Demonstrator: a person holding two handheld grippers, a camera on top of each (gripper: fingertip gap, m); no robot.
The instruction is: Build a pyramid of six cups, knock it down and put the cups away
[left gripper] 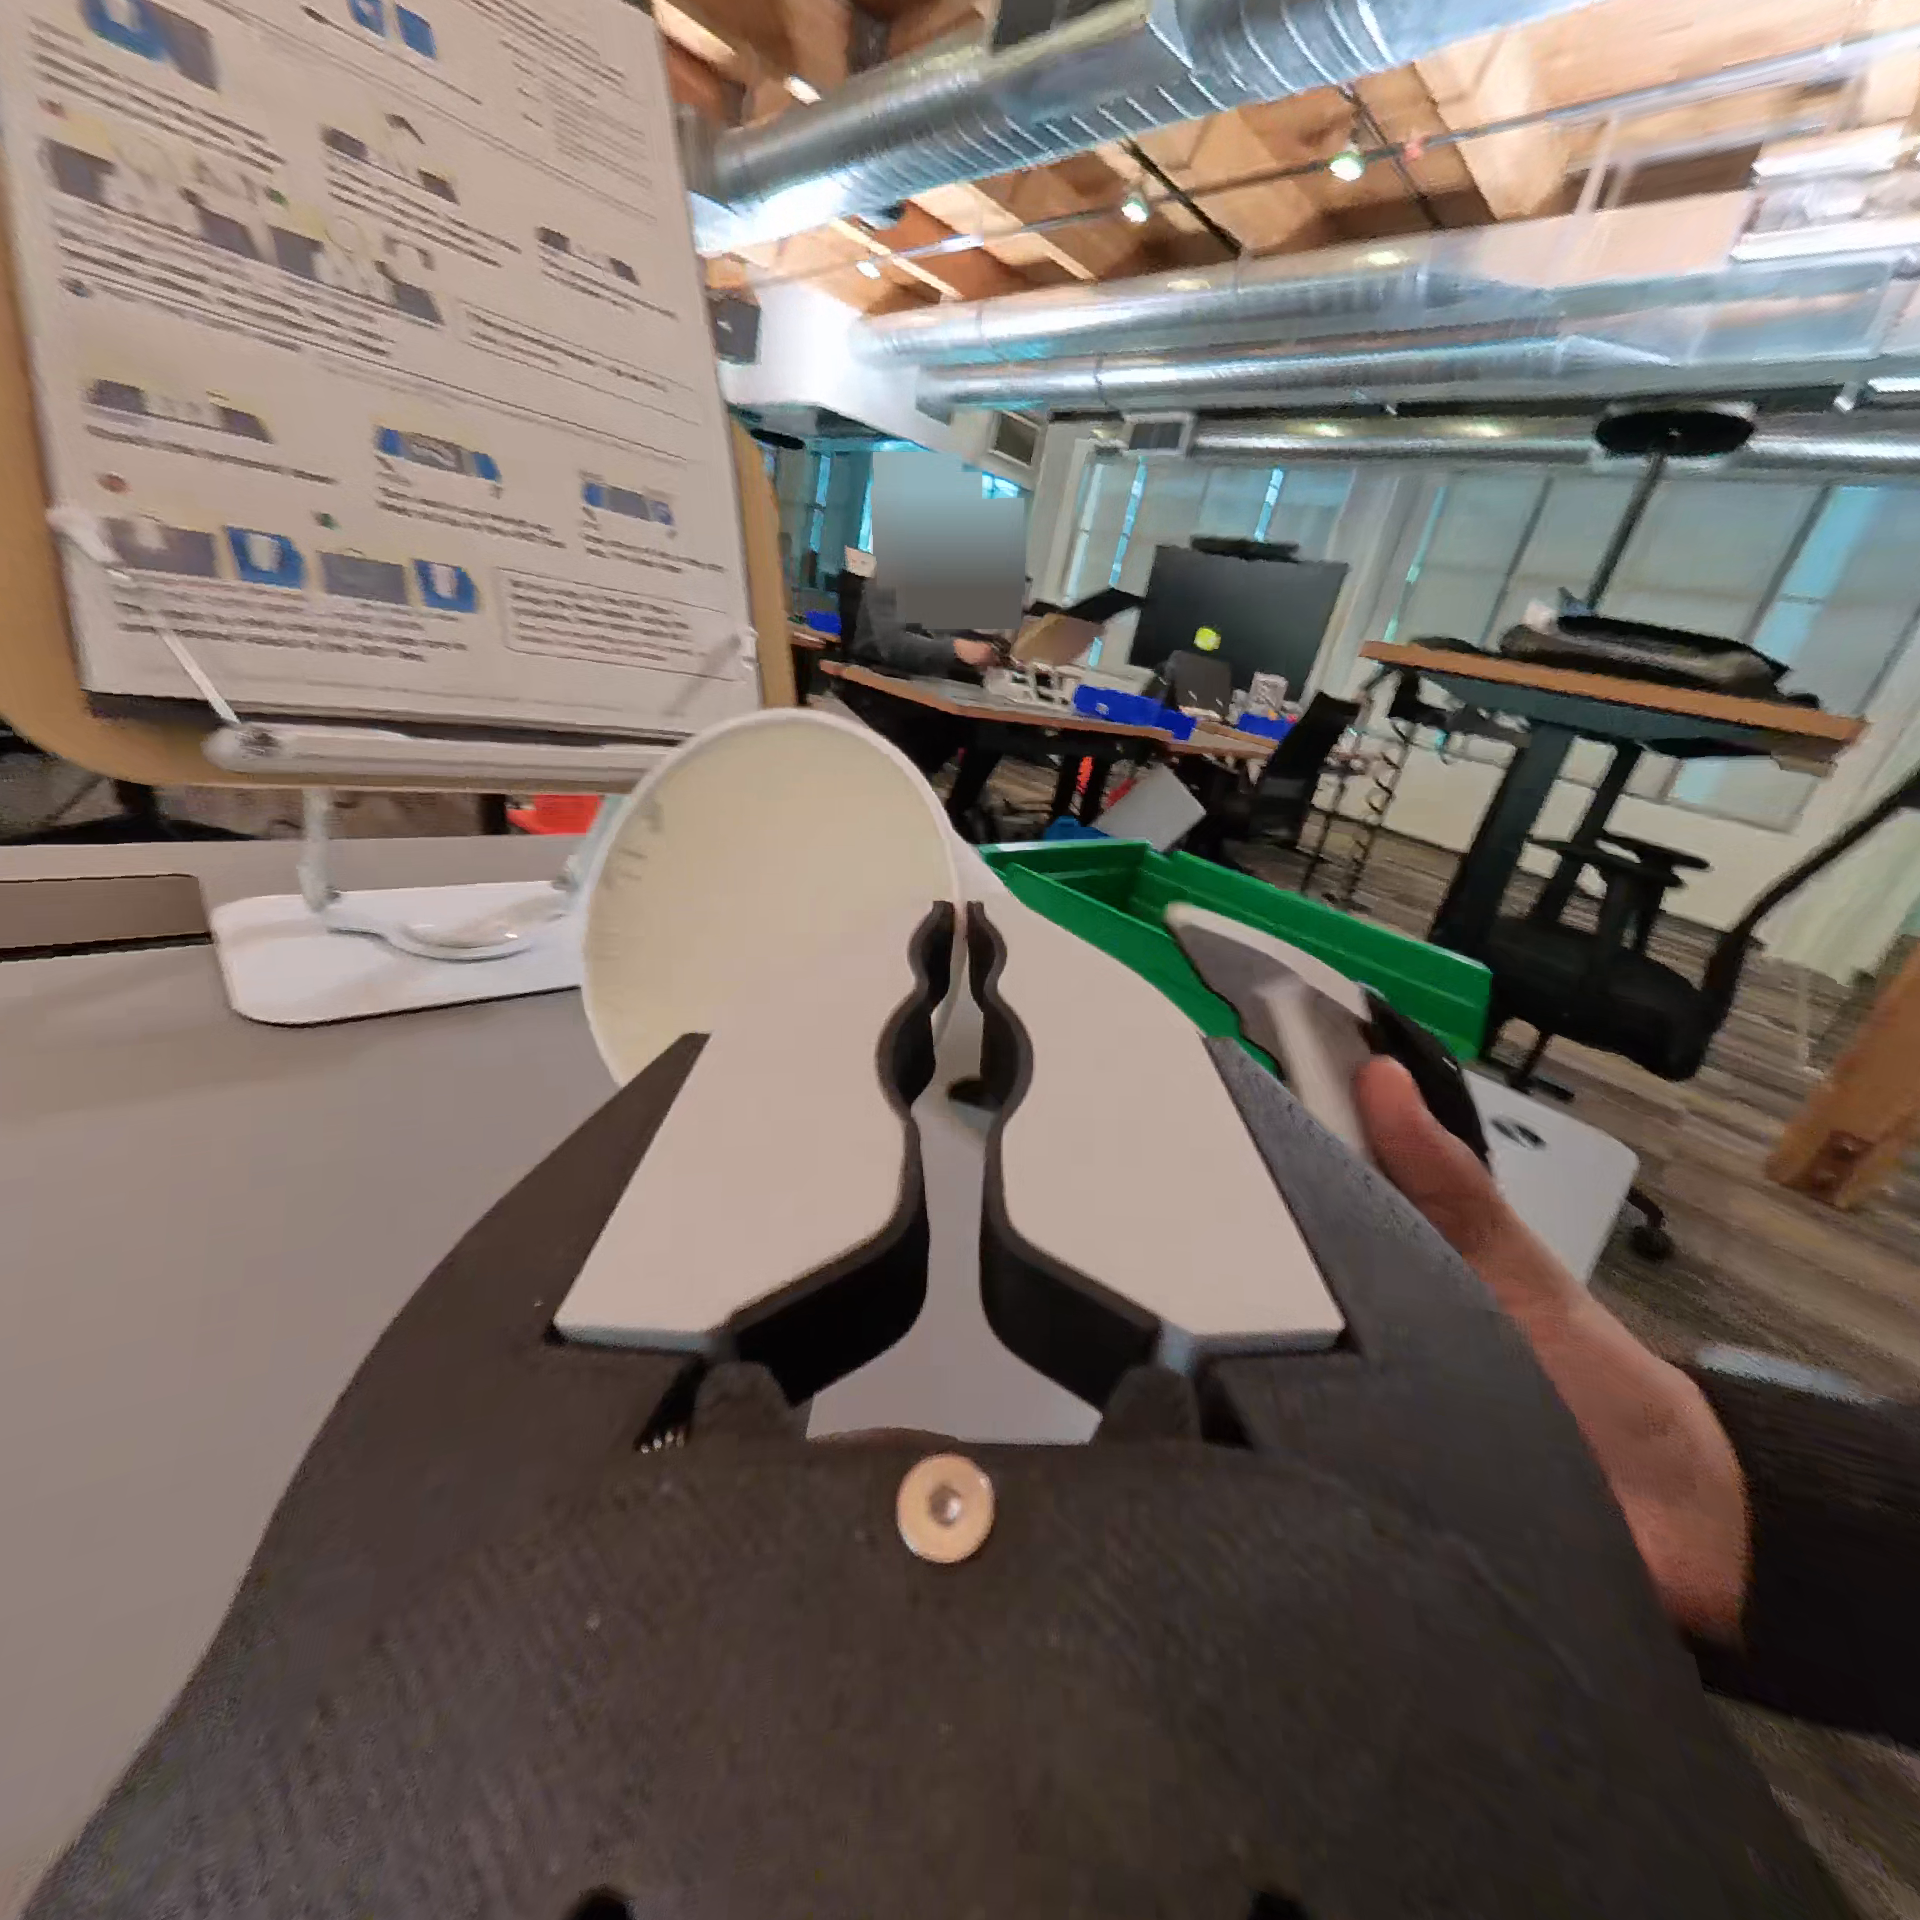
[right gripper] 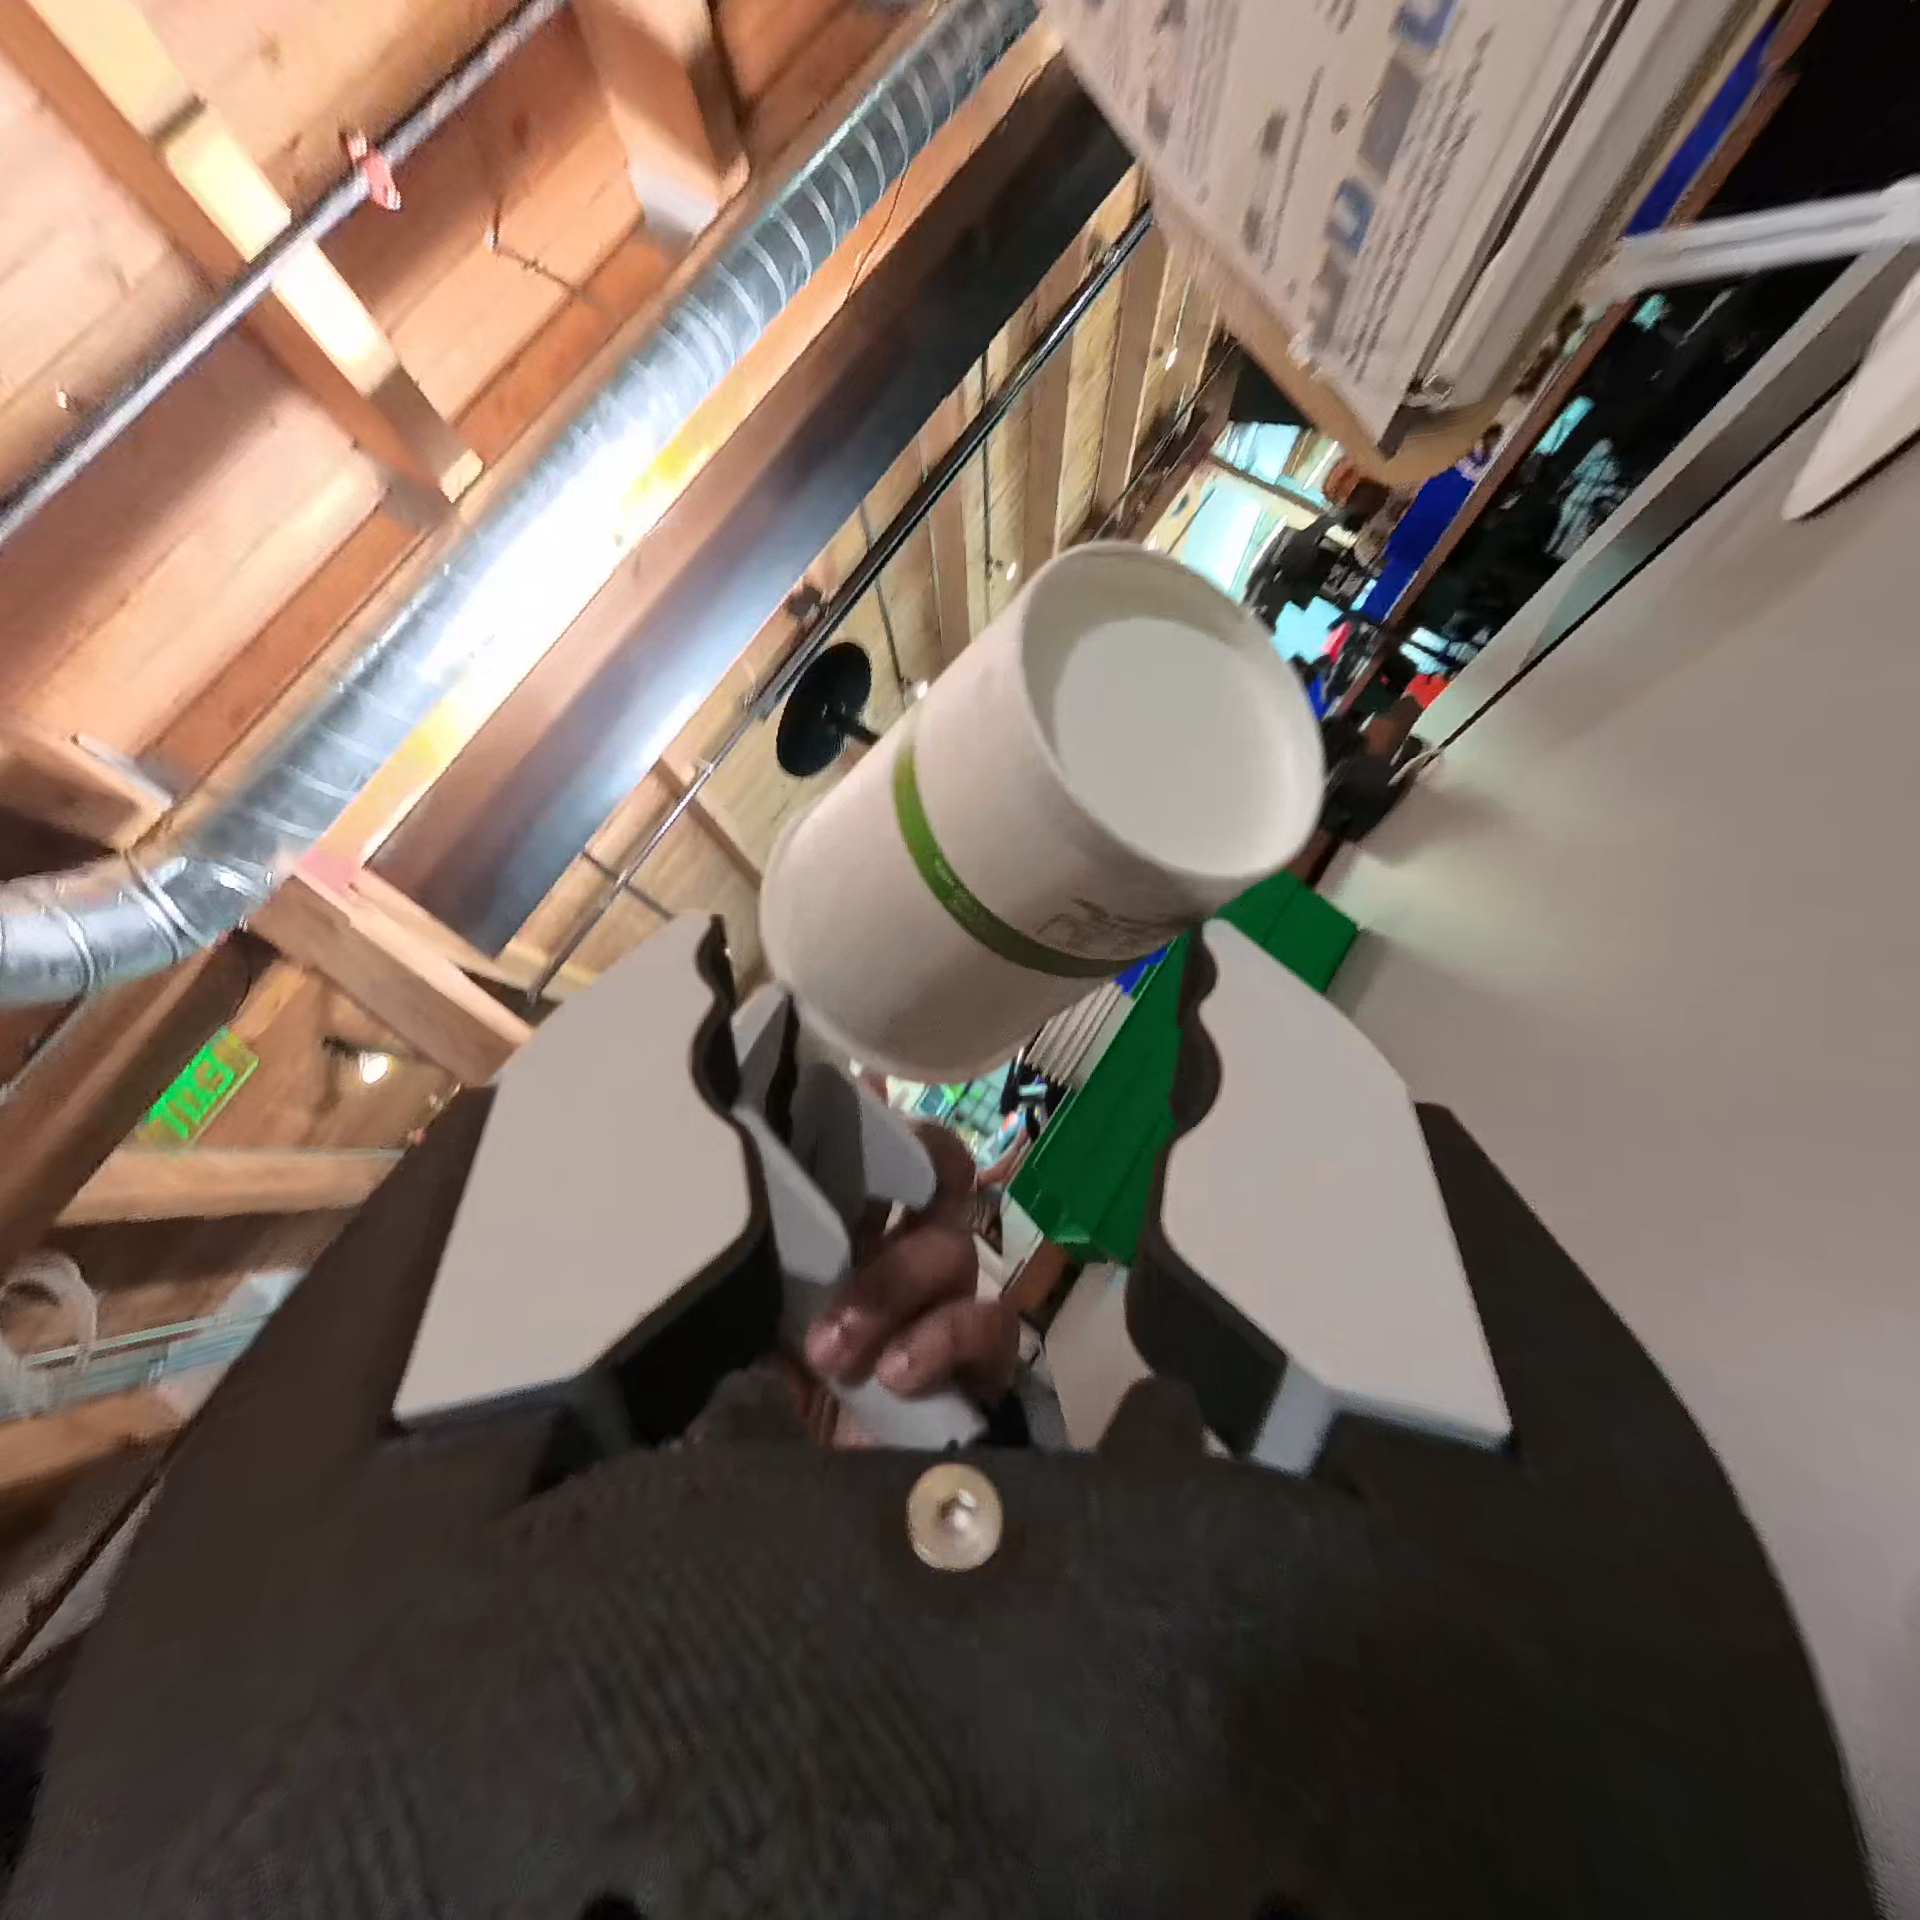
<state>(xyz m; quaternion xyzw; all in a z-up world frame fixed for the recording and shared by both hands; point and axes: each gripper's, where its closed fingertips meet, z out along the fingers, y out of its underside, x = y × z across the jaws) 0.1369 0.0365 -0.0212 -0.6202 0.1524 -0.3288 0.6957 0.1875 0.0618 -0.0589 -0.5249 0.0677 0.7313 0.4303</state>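
Observation:
My left gripper [left gripper: 961, 935] is shut on the wall of a white paper cup [left gripper: 769, 883], pinching it at the rim. It holds the cup on its side above the grey table [left gripper: 208, 1195], mouth toward the left. In the right wrist view the cup [right gripper: 1039, 810] shows its base and a green band. My right gripper [right gripper: 961, 956] is open, and the cup hangs just beyond its fingertips without touching them. The left gripper [right gripper: 821, 1164] and the hand [right gripper: 914, 1320] holding it show between the right fingers. One right finger [left gripper: 1278, 997] shows beside the cup in the left view.
A green bin [left gripper: 1299, 935] stands on the table behind the cup, and it also shows in the right wrist view [right gripper: 1101, 1143]. A printed sheet on a white stand [left gripper: 364, 343] rises at the left, with its base [left gripper: 395, 956] on the table. Desks, chairs and a person are far behind.

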